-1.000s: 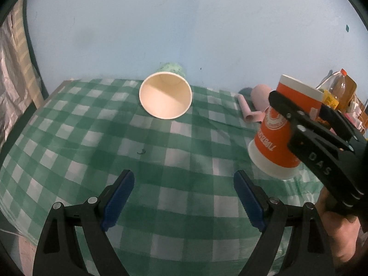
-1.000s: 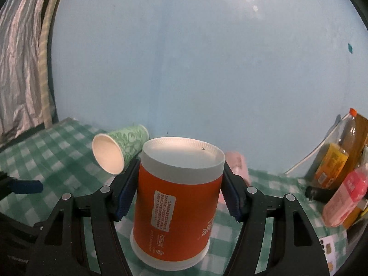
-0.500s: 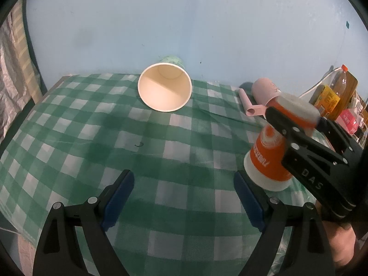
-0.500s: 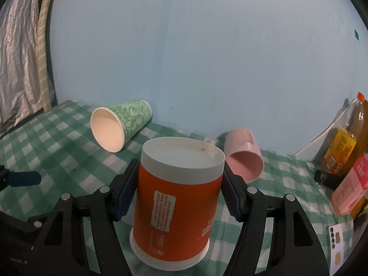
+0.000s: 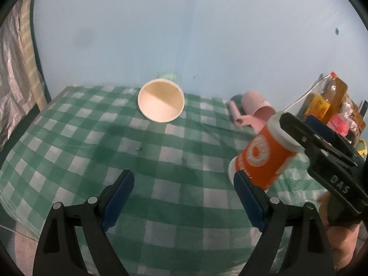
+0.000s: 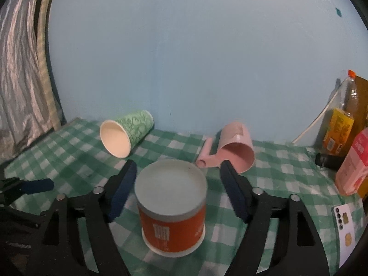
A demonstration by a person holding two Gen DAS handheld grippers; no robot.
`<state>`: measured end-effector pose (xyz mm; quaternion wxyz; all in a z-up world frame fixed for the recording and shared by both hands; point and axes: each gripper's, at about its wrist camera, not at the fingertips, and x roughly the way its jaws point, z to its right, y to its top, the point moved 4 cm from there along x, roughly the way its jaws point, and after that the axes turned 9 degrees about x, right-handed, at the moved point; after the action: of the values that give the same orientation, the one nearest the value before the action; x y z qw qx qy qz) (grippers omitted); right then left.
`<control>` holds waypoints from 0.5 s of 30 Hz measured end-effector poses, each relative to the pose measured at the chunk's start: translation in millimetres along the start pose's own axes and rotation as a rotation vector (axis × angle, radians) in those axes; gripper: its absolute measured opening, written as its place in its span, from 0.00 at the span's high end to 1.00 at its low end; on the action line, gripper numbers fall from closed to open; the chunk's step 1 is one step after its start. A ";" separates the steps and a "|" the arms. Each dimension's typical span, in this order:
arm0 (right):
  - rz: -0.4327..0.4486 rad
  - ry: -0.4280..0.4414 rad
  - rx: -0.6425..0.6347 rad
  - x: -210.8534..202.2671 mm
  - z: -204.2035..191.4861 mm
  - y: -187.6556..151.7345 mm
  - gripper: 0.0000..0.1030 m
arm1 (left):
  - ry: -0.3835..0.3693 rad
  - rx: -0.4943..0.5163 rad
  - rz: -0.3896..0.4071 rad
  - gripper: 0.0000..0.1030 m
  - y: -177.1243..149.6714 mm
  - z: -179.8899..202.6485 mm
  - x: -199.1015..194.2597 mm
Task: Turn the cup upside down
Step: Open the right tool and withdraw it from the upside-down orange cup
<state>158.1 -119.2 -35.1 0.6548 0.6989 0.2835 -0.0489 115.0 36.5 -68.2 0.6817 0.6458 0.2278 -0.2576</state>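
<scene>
Looking left to right: left gripper hangs wide and empty, green cup lies tipped, and the right gripper has just let go, fingers spread, so the orange cup now sits upside down on the checkered tablecloth, flip looks done

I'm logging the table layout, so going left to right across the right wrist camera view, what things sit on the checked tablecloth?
Green paper cup lying on its side → orange cup standing upside down between the open right gripper fingers → pink cup on its side → pink carton.
</scene>
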 end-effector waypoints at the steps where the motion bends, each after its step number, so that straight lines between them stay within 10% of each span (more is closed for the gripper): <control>1: 0.012 0.004 0.000 -6.3 0.0 1.1 0.18 | -0.002 0.001 0.018 0.11 0.7 1.6 -5.8; 15: 0.068 0.022 0.075 -90.7 8.2 2.9 0.13 | 0.003 0.091 0.287 0.01 0.7 32.7 -89.5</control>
<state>86.2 -157.1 6.2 0.6263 0.7327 0.2648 -0.0294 46.4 9.0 -8.1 0.6814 0.7022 0.1223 -0.1665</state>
